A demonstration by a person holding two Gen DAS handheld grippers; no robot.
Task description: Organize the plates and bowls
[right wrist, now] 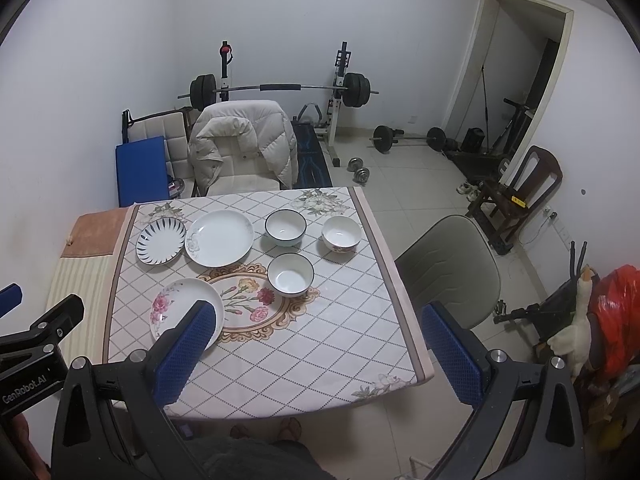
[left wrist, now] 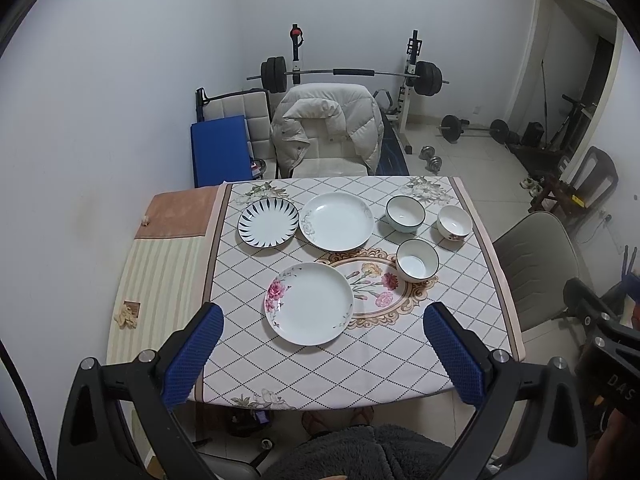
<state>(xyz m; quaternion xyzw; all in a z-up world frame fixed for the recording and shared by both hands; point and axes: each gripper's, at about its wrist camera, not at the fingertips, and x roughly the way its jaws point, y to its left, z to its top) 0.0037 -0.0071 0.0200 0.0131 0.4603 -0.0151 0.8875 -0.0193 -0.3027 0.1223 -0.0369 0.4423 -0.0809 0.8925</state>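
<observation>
A table (left wrist: 472, 320) with a checked, flowery cloth holds three plates and three bowls. None of them touch each other.

At the far left sits a plate with dark stripes (left wrist: 268, 222). Just beside it is a big white plate (left wrist: 336, 221). Nearer the person lies a plate with pink flowers (left wrist: 309, 303).

On the right side are the bowls. A bowl with a dark rim (left wrist: 405, 208) sits at the back, and a bowl with a flower on its side (left wrist: 454, 221) is next to it by the table edge. Another dark-rimmed bowl (left wrist: 417, 260) sits closer, near the flower picture on the cloth.

The left tool (left wrist: 322, 340) hangs above the near side of the table, opened wide and holding nothing. The right tool (right wrist: 316, 338) is also wide apart and holds nothing. One of its blue fingers (right wrist: 188, 354) hides part of the pink-flower plate in the right view.

A chair with a puffy coat (left wrist: 328, 128) stands behind the table.
</observation>
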